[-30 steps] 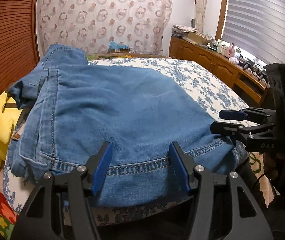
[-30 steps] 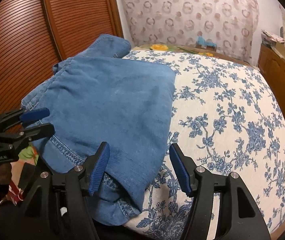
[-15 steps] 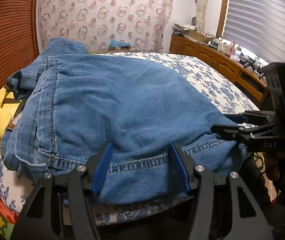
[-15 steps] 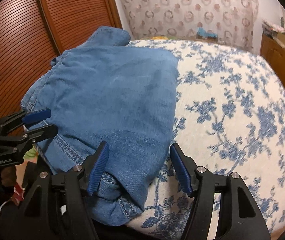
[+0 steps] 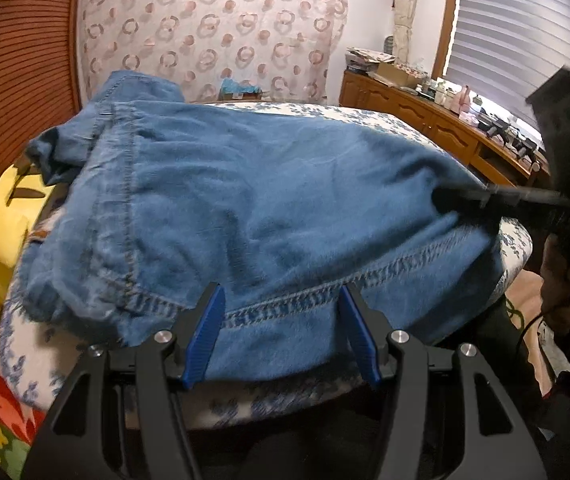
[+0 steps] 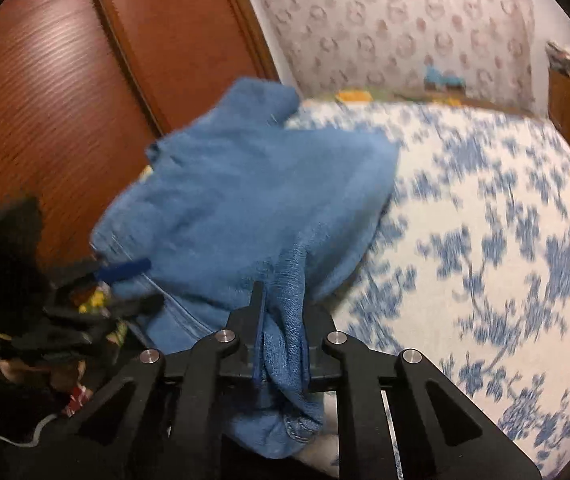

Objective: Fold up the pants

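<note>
Your right gripper [image 6: 281,336] is clenched on the near hem corner of the jeans [image 5: 269,208] lying on the bed [image 6: 485,248], your left gripper [image 5: 281,336] gapes astride the hem, so clamp it next, then lift both to fold.

Left hand-held gripper [image 5: 281,340] agape; right hand-held gripper [image 6: 283,344] clamped.

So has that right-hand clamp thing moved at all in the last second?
Yes. The right gripper has closed on the jeans hem and swung left: the wooden door fills more of its view and the floral bedspread sits further right.
</note>
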